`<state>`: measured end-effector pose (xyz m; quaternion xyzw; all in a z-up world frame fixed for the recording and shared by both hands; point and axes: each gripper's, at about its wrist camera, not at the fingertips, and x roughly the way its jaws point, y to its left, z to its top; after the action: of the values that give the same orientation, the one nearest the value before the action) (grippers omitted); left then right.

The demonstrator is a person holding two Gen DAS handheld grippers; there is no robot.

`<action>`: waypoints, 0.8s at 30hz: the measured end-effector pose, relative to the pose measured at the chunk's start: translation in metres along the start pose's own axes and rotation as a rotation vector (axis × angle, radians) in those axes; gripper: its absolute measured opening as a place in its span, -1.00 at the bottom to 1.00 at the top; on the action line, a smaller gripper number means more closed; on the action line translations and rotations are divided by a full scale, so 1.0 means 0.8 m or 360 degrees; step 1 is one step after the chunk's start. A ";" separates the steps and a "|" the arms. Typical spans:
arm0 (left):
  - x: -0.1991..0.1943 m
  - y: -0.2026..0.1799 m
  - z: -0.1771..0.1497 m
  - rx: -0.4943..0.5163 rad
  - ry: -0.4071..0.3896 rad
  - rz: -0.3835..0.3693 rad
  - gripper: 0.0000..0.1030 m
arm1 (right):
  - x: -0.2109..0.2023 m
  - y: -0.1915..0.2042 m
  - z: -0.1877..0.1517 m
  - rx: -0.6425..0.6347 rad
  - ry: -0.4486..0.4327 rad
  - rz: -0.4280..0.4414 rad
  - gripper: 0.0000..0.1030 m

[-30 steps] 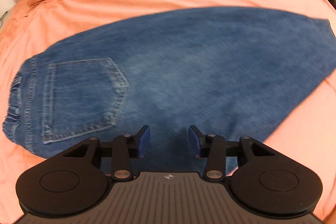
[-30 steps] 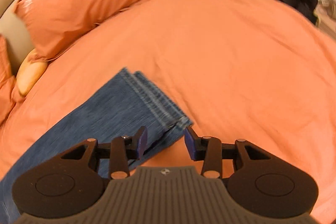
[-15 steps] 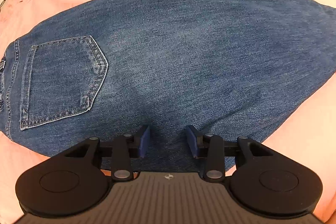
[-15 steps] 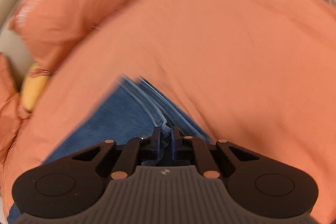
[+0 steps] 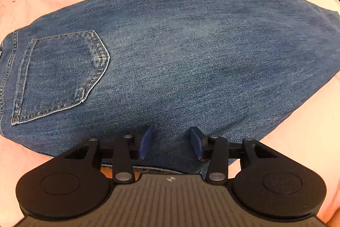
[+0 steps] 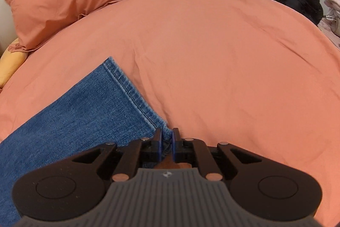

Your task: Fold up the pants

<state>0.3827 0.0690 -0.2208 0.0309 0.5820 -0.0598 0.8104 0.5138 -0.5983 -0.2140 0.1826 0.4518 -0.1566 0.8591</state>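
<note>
Your right tongs (image 6: 166, 142) are pinched on the near hem corner of the jeans (image 5: 180, 52), while your left tongs (image 5: 170, 143) gape over their near edge, right of the back pocket (image 5: 59, 76); legs lie stacked on the bed (image 6: 223, 56), crosswise folds remain

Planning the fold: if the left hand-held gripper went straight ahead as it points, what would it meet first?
Probably the jeans: the open left hand-held gripper already sits over denim, which fills its line. Depth is unclear.
</note>
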 end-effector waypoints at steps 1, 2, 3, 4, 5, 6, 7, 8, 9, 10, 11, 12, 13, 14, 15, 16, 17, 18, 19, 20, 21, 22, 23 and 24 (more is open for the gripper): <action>0.000 0.000 0.000 0.0004 0.0011 0.0009 -0.01 | 0.003 0.000 0.000 0.0006 0.0014 -0.0010 -0.82; -0.003 0.000 -0.001 0.0012 0.0014 0.0016 -0.01 | 0.003 -0.002 0.000 0.0015 0.0028 -0.0030 -0.64; -0.007 -0.002 0.000 0.0020 0.0013 0.0026 -0.01 | 0.000 -0.006 -0.001 0.0035 0.0017 -0.0038 -0.38; -0.012 0.000 -0.002 0.0014 0.0003 0.0033 0.01 | -0.006 -0.010 0.000 0.0065 -0.0006 -0.0017 -0.34; -0.018 0.002 -0.004 -0.0011 -0.0014 0.0033 0.03 | -0.013 -0.015 0.000 0.0095 -0.0017 0.0013 -0.34; -0.025 0.007 -0.008 -0.0058 -0.0041 0.0022 0.09 | -0.019 -0.019 -0.002 0.0123 -0.0012 0.0038 -0.34; -0.036 0.011 -0.016 -0.0116 -0.0076 0.0005 0.16 | -0.024 -0.023 -0.005 0.0150 -0.0003 0.0061 -0.34; -0.045 0.016 -0.023 -0.0186 -0.0113 -0.0018 0.19 | -0.030 -0.028 -0.009 0.0177 0.0003 0.0089 -0.34; -0.051 0.023 -0.029 -0.0265 -0.0147 -0.0043 0.20 | -0.033 -0.030 -0.012 0.0204 0.0006 0.0117 -0.34; -0.054 0.029 -0.034 -0.0342 -0.0169 -0.0063 0.20 | -0.036 -0.031 -0.017 0.0233 0.0008 0.0151 -0.34; -0.059 0.035 -0.040 -0.0417 -0.0191 -0.0086 0.20 | -0.038 -0.031 -0.022 0.0257 0.0012 0.0189 -0.34; -0.062 0.040 -0.046 -0.0480 -0.0212 -0.0110 0.20 | -0.040 -0.030 -0.028 0.0271 0.0019 0.0219 -0.34; -0.066 0.046 -0.053 -0.0548 -0.0231 -0.0133 0.20 | -0.040 -0.028 -0.033 0.0273 0.0025 0.0235 -0.33; -0.067 0.051 -0.058 -0.0617 -0.0248 -0.0152 0.20 | -0.038 -0.023 -0.038 0.0271 0.0029 0.0246 -0.33; -0.068 0.057 -0.066 -0.0688 -0.0258 -0.0181 0.20 | -0.037 -0.020 -0.043 0.0274 0.0035 0.0261 -0.34; -0.068 0.062 -0.072 -0.0768 -0.0264 -0.0215 0.21 | -0.035 -0.018 -0.048 0.0290 0.0047 0.0274 -0.34; -0.066 0.068 -0.077 -0.0849 -0.0266 -0.0258 0.22 | -0.031 -0.016 -0.052 0.0324 0.0058 0.0289 -0.33; -0.061 0.072 -0.083 -0.0917 -0.0258 -0.0311 0.22 | -0.027 -0.014 -0.055 0.0362 0.0067 0.0308 -0.33; -0.057 0.074 -0.087 -0.0973 -0.0251 -0.0360 0.22 | -0.024 -0.012 -0.057 0.0396 0.0067 0.0321 -0.33; -0.051 0.077 -0.090 -0.1023 -0.0248 -0.0402 0.22 | -0.021 -0.011 -0.059 0.0418 0.0061 0.0324 -0.33; -0.045 0.078 -0.092 -0.1070 -0.0247 -0.0443 0.22 | -0.019 -0.009 -0.060 0.0430 0.0055 0.0318 -0.33; -0.037 0.076 -0.092 -0.1109 -0.0243 -0.0482 0.22 | -0.017 -0.007 -0.061 0.0440 0.0054 0.0306 -0.33; -0.031 0.074 -0.093 -0.1127 -0.0231 -0.0499 0.22 | -0.014 -0.007 -0.061 0.0453 0.0055 0.0296 -0.33; -0.024 0.069 -0.091 -0.1120 -0.0209 -0.0488 0.22 | -0.012 -0.007 -0.062 0.0466 0.0054 0.0288 -0.33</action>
<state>0.3158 0.1333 -0.2270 -0.3403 0.5116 0.0212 0.7887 0.4705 -0.5800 -0.2335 0.3484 0.4204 -0.1397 0.8260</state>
